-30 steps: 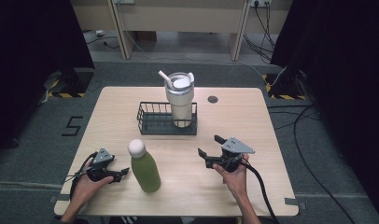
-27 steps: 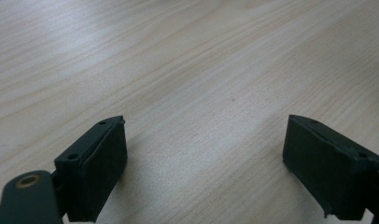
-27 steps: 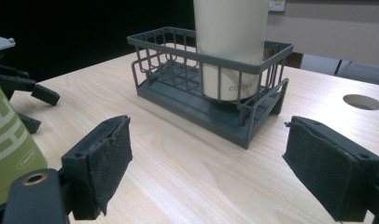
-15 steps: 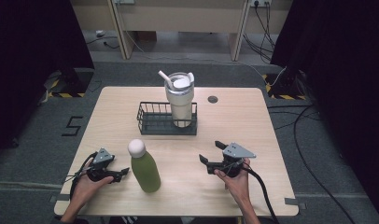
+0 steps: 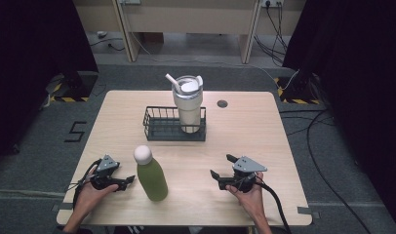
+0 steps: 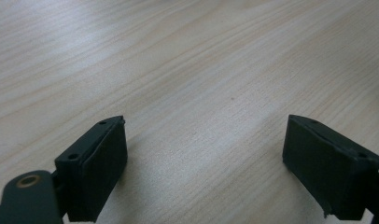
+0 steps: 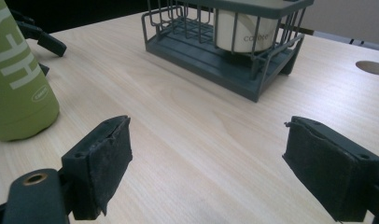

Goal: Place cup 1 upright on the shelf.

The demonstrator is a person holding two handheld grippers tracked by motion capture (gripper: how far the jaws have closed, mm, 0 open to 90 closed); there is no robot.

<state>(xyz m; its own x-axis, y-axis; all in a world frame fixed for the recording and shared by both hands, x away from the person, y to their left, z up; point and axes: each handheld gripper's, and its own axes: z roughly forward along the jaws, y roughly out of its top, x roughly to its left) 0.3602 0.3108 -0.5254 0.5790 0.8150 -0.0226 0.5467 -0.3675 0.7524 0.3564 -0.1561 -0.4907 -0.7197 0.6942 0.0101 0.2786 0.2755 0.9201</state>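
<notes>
Reaching for the green bottle (image 5: pixel 151 176) with both claws spread wide and empty, the left claw (image 5: pixel 129 181) nearest should clamp its body squarely, low down

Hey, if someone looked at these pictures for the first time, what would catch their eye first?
Probably the green bottle with its white cap, standing upright near the front of the wooden table. Behind it, a cream tumbler with a straw stands in the right end of a dark wire basket. An open hand-held gripper sits on each side of the bottle: left hand-held gripper, right hand-held gripper.
</notes>
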